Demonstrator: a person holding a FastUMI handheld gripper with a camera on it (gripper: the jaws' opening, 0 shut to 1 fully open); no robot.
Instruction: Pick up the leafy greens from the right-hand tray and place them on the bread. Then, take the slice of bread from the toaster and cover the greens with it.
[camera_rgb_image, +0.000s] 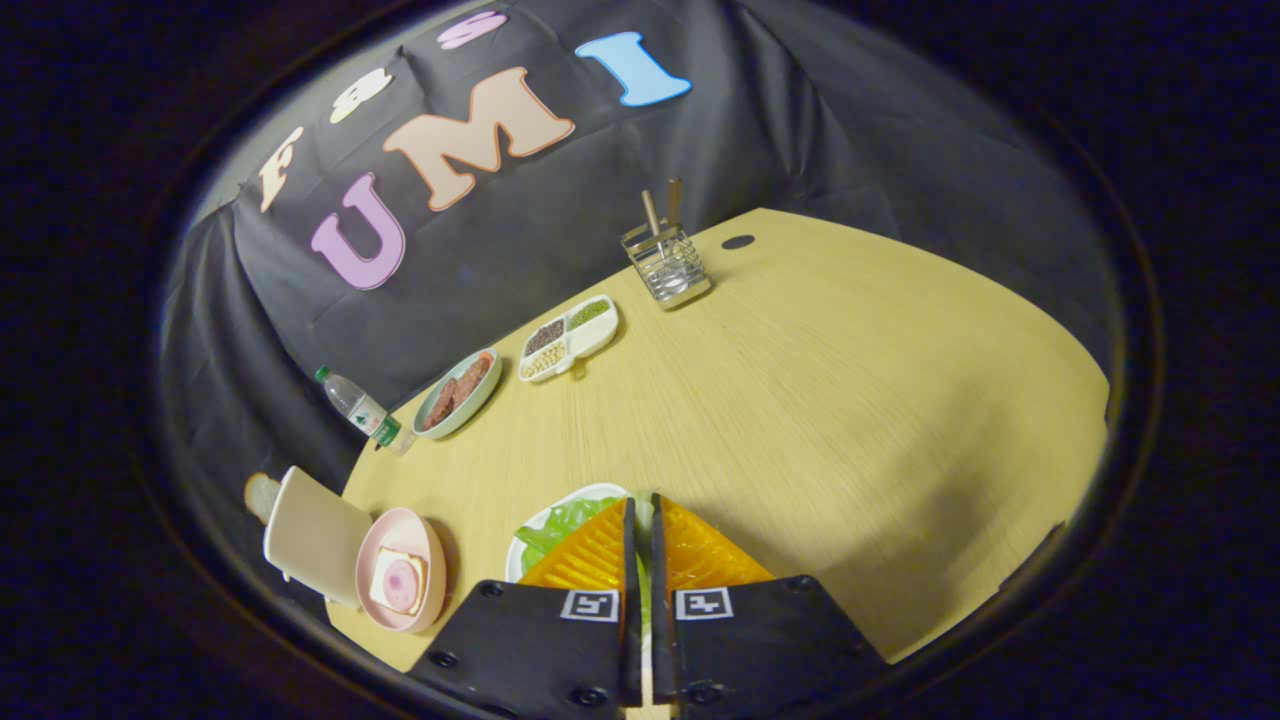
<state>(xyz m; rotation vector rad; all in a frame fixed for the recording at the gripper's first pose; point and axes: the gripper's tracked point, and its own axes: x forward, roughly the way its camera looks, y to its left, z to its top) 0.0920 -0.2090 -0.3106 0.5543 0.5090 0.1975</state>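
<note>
Now the hand-held gripper (640, 510) pinches leafy greens (560, 525), fingers nearly closed.

- Dim booth; soft overhead light fell evenly on the wooden table (800, 400).
- Faint shadows lay beside the utensil rack (666, 265).
- Strong fisheye bending, edges darkened, focus mostly sharp.

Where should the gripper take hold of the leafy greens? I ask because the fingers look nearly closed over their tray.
Judging by the frame, grip the raised, ruffled edge of the leafy greens from above. They lie loosely in the white tray, so a frilly fold gives the fingers something to pinch. The gripper hovers over them with its fingers almost together; whether it grips a leaf is unclear.
</note>
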